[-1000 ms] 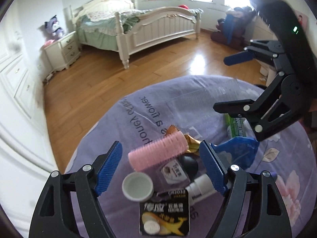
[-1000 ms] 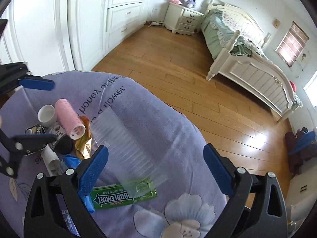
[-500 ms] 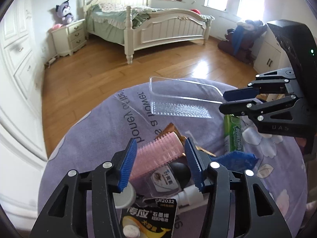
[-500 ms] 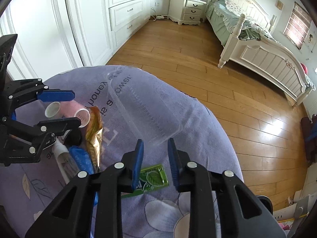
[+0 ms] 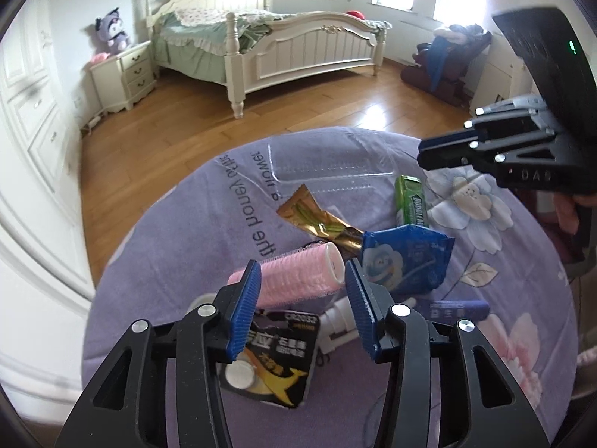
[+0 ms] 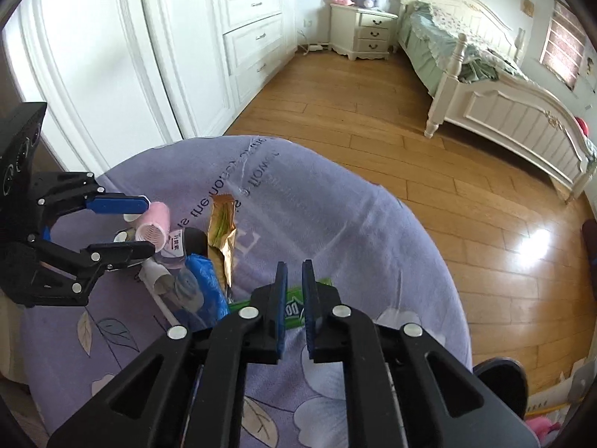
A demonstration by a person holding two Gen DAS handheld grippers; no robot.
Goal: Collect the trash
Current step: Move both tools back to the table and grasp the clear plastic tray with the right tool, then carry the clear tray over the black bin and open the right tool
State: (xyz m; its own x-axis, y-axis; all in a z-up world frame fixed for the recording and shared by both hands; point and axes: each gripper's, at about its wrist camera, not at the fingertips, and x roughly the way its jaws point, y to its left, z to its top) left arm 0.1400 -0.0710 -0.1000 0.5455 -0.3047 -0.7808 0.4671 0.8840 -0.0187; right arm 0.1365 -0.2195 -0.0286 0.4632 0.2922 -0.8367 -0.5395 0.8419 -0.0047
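A pink hair roller [image 5: 294,274] sits between the blue pads of my left gripper [image 5: 300,274], which is shut on it above a round purple-clothed table [image 5: 179,231]. The roller also shows in the right wrist view [image 6: 155,229]. My right gripper [image 6: 294,280] is shut on the edge of a clear plastic tray [image 5: 328,170], which is hard to see in its own view. Under and around them lie a gold wrapper [image 5: 321,222], a green gum pack [image 5: 410,199], a blue wrapper [image 5: 403,261] and a battery card [image 5: 278,354].
A white tube [image 5: 339,323] and a purple stick [image 5: 453,308] lie near the left gripper. Beyond the table are a wooden floor [image 6: 373,112], a white bed [image 5: 283,48], a nightstand [image 6: 363,31] and white wardrobes [image 6: 186,37].
The left gripper closed on the pink roller and lifted it. The right gripper closed further on the clear tray and lowered it toward the cloth.
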